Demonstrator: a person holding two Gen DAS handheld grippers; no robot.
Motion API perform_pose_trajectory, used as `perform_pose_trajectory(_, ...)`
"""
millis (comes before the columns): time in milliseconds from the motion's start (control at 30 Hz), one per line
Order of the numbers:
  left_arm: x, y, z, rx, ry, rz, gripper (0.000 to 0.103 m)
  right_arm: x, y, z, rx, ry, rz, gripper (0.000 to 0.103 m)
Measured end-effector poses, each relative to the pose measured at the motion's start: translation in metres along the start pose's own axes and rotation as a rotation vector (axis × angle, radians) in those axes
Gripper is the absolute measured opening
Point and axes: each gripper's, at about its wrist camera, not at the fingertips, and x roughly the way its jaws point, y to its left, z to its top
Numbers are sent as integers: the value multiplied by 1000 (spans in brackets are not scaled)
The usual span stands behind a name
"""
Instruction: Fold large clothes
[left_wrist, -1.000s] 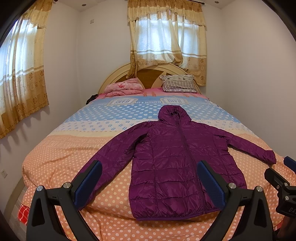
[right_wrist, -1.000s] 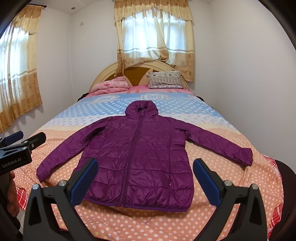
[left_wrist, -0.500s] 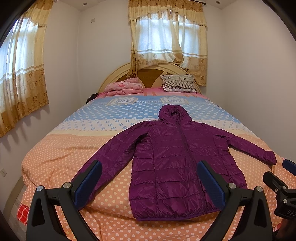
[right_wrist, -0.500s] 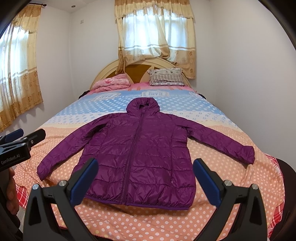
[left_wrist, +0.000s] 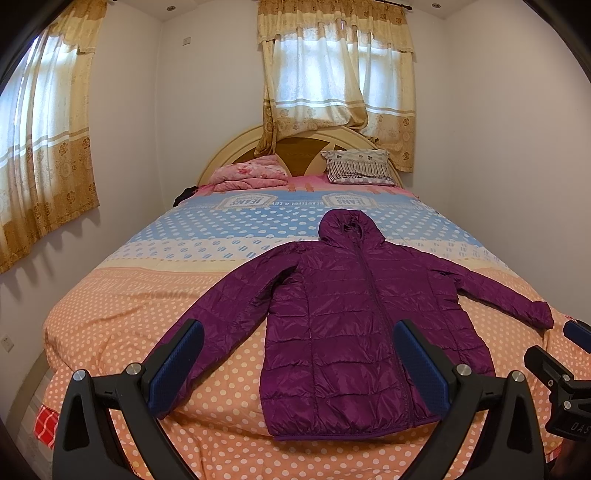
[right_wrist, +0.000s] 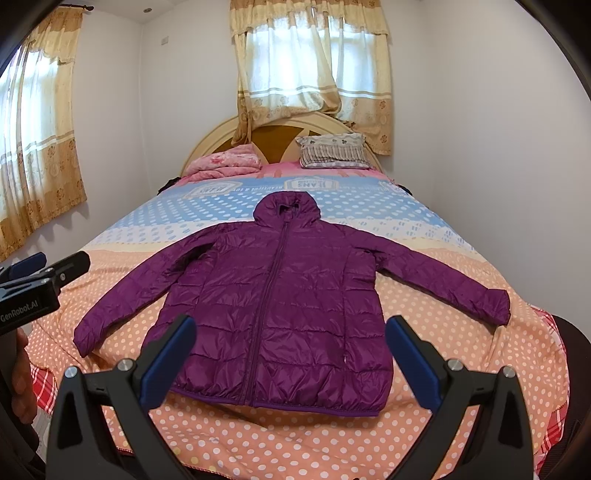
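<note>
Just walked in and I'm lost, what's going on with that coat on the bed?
A person holds two grippers at the foot of the bed. The left gripper and the right gripper are both open and hold nothing. The purple hooded puffer jacket lies flat, zipped, sleeves spread, with no fold made yet.

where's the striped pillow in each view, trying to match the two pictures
Left wrist view: the striped pillow lies right of centre at the head of the bed, below the window curtain.
Right wrist view: the striped pillow lies just right of centre, upper middle, against the headboard.
Shared landmark: the purple jacket's hood points toward the pillow in both.
</note>
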Motion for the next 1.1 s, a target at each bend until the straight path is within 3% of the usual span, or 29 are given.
perform_pose_trajectory(1100, 14, 1, -8, 6, 21, 0, 102, 10, -1, -4, -7, 29, 5, 103)
